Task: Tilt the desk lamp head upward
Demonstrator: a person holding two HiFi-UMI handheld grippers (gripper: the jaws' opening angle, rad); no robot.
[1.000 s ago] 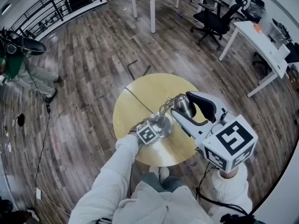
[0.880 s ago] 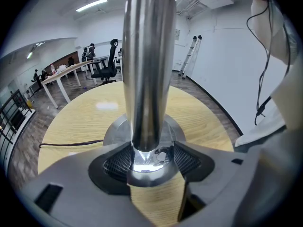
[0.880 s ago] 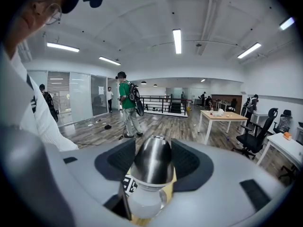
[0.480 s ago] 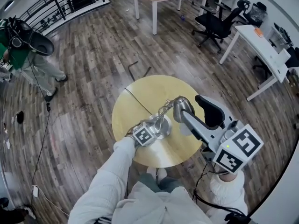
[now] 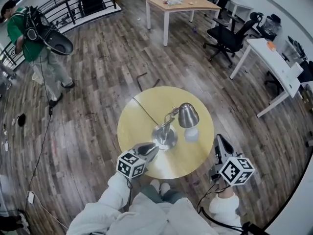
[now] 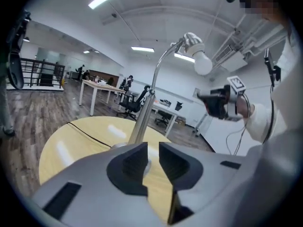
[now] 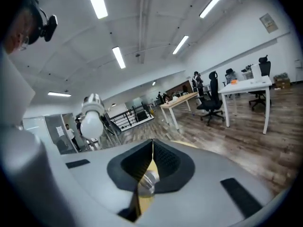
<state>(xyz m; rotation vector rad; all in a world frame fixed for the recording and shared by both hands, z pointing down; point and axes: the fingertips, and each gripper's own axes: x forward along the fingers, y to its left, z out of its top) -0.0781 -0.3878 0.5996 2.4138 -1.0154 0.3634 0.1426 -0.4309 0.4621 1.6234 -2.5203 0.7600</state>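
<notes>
A chrome desk lamp stands on the round yellow table [image 5: 146, 99]: base [image 5: 164, 137], bent stem, metal head [image 5: 188, 115] with a white bulb [image 5: 191, 134] pointing down. My left gripper [image 5: 149, 150] hovers at the near-left table edge, just short of the base. Its jaws are closing, a narrow gap still shows, and nothing is between them [image 6: 152, 162]; the stem [image 6: 142, 117] rises behind. My right gripper [image 5: 217, 141] sits off the near-right edge, shut and empty [image 7: 152, 162]. It sees the bulb [image 7: 91, 124] from the side.
A black cable [image 5: 144, 109] runs across the table's far-left part. A person in green [image 5: 29, 38] stands far left. A wooden desk [image 5: 181, 4], an office chair [image 5: 227, 31] and a white desk [image 5: 274, 58] stand further back.
Both grippers have pulled back from the lamp toward the near table edge. The right one left the lamp head and shut; the left one left the base and narrowed.
</notes>
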